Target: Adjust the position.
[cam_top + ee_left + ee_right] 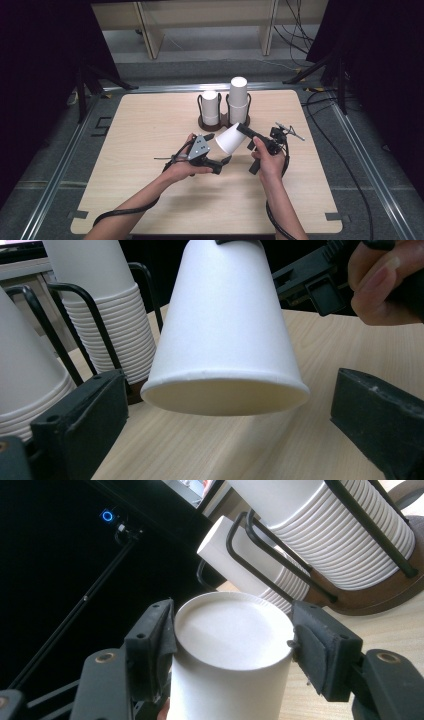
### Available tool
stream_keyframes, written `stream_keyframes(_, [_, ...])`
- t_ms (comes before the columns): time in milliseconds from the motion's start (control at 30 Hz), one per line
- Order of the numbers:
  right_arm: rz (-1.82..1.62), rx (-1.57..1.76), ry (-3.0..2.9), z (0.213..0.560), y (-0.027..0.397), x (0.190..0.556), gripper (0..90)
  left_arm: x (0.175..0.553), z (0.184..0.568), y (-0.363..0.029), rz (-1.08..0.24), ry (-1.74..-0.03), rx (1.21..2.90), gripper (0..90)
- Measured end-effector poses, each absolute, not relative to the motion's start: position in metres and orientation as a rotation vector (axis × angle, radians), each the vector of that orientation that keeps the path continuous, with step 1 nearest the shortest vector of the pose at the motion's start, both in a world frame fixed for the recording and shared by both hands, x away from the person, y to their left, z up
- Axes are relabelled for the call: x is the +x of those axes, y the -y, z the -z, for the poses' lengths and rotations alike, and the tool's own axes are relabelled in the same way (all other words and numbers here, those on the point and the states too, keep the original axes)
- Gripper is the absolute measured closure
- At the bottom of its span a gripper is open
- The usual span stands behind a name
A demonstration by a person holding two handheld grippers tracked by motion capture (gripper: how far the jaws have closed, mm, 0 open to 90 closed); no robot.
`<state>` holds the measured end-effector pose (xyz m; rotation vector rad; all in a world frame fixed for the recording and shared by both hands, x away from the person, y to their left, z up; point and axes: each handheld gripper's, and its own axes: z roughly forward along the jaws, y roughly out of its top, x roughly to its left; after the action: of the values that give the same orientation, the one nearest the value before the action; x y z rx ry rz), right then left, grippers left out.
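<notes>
High view, forearms: both come in from the bottom edge over the pale wooden counter [150, 210].
Left tongs [220, 162]: held low in the left hand [182, 170], grey three-cornered plate on top, jaws pointing toward the cup's open mouth.
Left tongs, state: in the left gripper view the two black jaws stand wide apart at either side, gripping nothing; the cup's rim hangs between and just beyond them.
Right tongs [241, 127]: held in the right hand [269, 160], reaching left and away from the person, a cable trailing back from them.
Right tongs, state: closed onto the loose paper cup [231, 138] near its base; in the right gripper view both pads [307, 647] press the cup wall just under the flat bottom.
Loose paper cup, place: lifted clear of the counter near its middle, tilted, mouth toward the left tongs, base toward the holder.
Loose paper cup, close up [225, 335]: white, upside down in the left gripper view, rim lowest, with bare wood beneath.
Cup holder [224, 122]: brown base with black wire loops, just beyond the cup, toward the counter's far edge.
Left stack of cups [210, 107]: inverted, the shorter one.
Right stack of cups [238, 100]: inverted, taller.
</notes>
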<state>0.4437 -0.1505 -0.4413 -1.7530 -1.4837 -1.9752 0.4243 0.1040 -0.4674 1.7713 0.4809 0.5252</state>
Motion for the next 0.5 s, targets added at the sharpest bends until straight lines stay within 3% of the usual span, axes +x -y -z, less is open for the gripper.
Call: stream_keyframes(500, [1.964,-1.751,1.471,0.4430,0.1480,0.4438,36.8,0.4319,0.4684,-0.0951,-0.523,-0.486,1.768,0.7])
